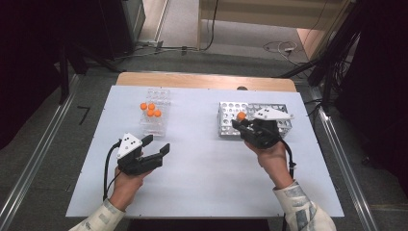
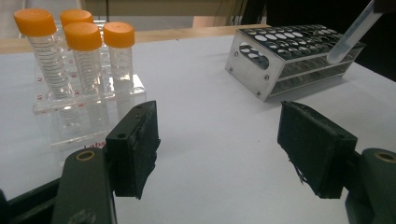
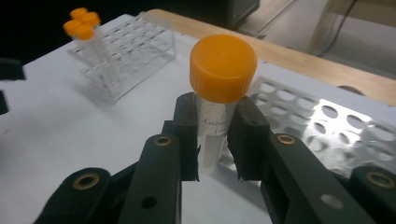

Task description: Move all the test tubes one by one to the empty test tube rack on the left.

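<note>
Black jaws of the right gripper [image 3: 212,140] are clamping an orange-capped tube [image 3: 219,88] just below its cap, and the right gripper view is showing printed lettering on the tube wall that the high view cannot resolve. Behind it the metal rack [image 3: 327,126] is lying with its perforated top facing up. From the high view, the right gripper [image 1: 239,121] is holding the tube at the near left corner of the metal rack [image 1: 226,126]. The left gripper view is revealing the tube's rounded lower tip [image 2: 337,55] hanging over the rack's holes. The left gripper [image 2: 219,149] is standing released, jaws wide apart, gripping nothing, near the clear rack [image 2: 88,105] carrying four orange-capped tubes [image 2: 84,51].
</note>
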{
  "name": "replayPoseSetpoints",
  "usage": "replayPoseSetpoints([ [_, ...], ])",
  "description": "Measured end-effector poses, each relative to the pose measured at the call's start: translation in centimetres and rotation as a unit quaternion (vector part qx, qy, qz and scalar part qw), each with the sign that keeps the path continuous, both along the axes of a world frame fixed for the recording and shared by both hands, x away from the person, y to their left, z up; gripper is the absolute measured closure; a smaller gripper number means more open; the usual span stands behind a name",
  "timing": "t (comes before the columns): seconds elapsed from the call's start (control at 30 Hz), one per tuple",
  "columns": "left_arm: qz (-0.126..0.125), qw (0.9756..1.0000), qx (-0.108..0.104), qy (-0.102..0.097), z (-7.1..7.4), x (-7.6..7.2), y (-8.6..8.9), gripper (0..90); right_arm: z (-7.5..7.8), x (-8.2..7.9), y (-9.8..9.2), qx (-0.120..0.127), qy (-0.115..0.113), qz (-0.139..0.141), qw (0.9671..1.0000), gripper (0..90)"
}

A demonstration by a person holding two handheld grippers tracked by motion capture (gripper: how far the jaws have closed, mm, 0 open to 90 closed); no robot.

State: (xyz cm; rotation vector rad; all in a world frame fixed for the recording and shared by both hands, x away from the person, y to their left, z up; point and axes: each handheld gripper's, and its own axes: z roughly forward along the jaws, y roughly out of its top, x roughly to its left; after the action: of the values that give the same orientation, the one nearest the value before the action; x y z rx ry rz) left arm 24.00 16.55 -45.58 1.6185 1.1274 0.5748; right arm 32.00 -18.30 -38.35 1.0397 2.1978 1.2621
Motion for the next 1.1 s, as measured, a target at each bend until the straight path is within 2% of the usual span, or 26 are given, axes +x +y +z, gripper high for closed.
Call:
replayPoseSetpoints([
  [0.1,-0.002,1.0000,-0.003,0.000,0.0,0.0,0.0,29.4,-0.8,-0.6,1.3,0.000,0.008,0.025,0.9996,72.1],
  [0.27,-0.005,1.0000,-0.007,0.000,0.1,-0.1,-0.1,30.0,-2.3,-1.6,3.7,-0.017,0.018,0.071,0.9971,72.1],
  [0.47,-0.018,0.9998,-0.008,-0.010,0.3,-0.3,-0.4,29.9,-3.9,-2.2,5.8,-0.029,0.033,0.105,0.9935,72.0],
  [0.67,-0.034,0.9992,-0.012,-0.019,0.8,-0.8,-1.0,29.9,-4.7,-2.9,7.5,-0.038,0.040,0.134,0.9895,72.0],
  [0.83,-0.064,0.9972,-0.017,-0.034,1.7,-1.3,-1.5,29.9,-5.1,-3.6,9.1,-0.046,0.043,0.161,0.9850,72.0],
  [0.93,-0.085,0.9954,-0.010,-0.044,2.0,-1.6,-2.2,30.0,-5.3,-4.0,10.1,-0.048,0.046,0.174,0.9825,72.0],
  [1.1,-0.111,0.9926,-0.003,-0.050,2.1,-1.8,-3.1,35.9,-5.6,-4.4,11.6,-0.051,0.045,0.194,0.9785,72.0],
])
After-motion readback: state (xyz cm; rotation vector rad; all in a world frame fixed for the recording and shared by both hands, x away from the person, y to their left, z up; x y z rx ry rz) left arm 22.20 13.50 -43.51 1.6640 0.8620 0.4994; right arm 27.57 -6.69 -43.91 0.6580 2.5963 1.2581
